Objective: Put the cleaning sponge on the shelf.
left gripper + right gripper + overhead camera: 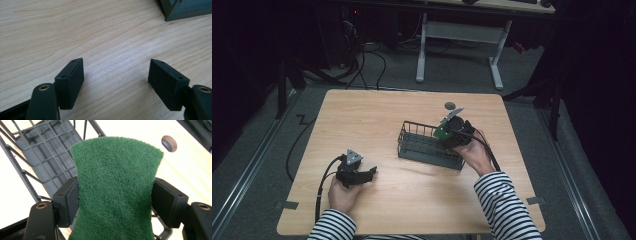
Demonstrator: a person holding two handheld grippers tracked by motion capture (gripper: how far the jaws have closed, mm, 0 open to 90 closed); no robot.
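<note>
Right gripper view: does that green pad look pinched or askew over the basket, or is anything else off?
The green scouring pad is squeezed in at the waist between the right gripper pads, so it bows but sits straight. It hangs above the wire basket, which stands level on the table. Nothing spilled or damaged.

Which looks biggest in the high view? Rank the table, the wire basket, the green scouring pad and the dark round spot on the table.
1. Table
2. Wire basket
3. Green scouring pad, mostly hidden by the right gripper
4. Dark round spot, not clearly smaller than the visible sliver of pad
</note>
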